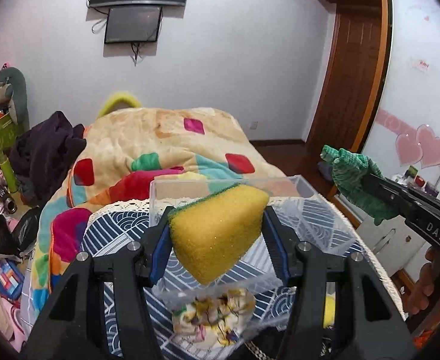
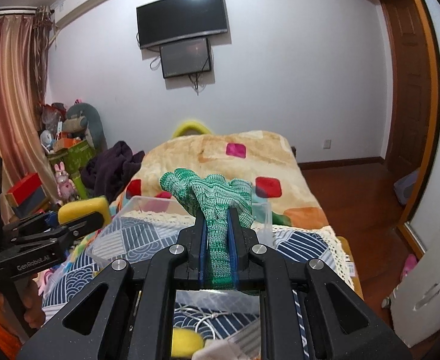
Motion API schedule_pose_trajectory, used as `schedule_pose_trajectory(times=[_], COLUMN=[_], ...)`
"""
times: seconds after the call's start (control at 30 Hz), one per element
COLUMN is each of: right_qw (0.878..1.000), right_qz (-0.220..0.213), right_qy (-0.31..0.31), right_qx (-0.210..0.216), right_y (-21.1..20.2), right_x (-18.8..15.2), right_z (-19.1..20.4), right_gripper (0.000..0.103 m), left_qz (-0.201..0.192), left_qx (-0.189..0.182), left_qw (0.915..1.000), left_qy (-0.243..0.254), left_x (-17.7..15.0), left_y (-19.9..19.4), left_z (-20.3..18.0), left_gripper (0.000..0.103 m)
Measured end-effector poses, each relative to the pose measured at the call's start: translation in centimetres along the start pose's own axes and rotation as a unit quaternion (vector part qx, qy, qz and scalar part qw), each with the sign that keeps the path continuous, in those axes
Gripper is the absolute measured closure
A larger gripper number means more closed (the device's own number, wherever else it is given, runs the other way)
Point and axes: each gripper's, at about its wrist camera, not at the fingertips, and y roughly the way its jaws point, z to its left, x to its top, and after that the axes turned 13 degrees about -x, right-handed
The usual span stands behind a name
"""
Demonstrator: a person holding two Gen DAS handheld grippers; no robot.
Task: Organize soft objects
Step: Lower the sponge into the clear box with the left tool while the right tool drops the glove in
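Note:
My left gripper (image 1: 216, 219) is shut on a yellow sponge with a green scrub layer (image 1: 216, 231) and holds it above a clear plastic box (image 1: 159, 198). The box stands on a blue patterned cloth (image 1: 114, 234). My right gripper (image 2: 216, 219) is shut on a green knitted glove (image 2: 216, 201) and holds it over the same clear box (image 2: 123, 213). The glove (image 1: 355, 177) and right gripper show at the right in the left wrist view. The sponge (image 2: 81, 208) shows at the left in the right wrist view.
A floral cloth bundle in a clear bag (image 1: 213, 315) lies under the left gripper. A colourful quilt (image 1: 159, 147) covers the bed behind, with dark clothing (image 1: 45, 150) on its left. Toys and boxes (image 2: 69, 150) crowd the left wall. A wardrobe (image 1: 415, 90) stands right.

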Motion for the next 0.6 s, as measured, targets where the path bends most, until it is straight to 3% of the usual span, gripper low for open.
schedule_pose_trajectory(times=[0.4,0.6], right_qw=[0.995,0.987], right_qz=[0.084,0.138], right_qy=[-0.047,-0.08], right_qx=[-0.002,0.001], right_y=[4.9,7.0], right_x=[-0.3,-1.3], right_z=[1.5,1.7], right_gripper=[0.092,0.092], left_qz=[0.107,0.138], left_qx=[-0.007,-0.002], left_qw=[0.9942,0.9904], left_qy=[-0.001,0.001], left_x=[0.2,-0.5], left_y=[7.4,8.9], left_z=[1.6,2.1], left_gripper=[0.047,0.047])
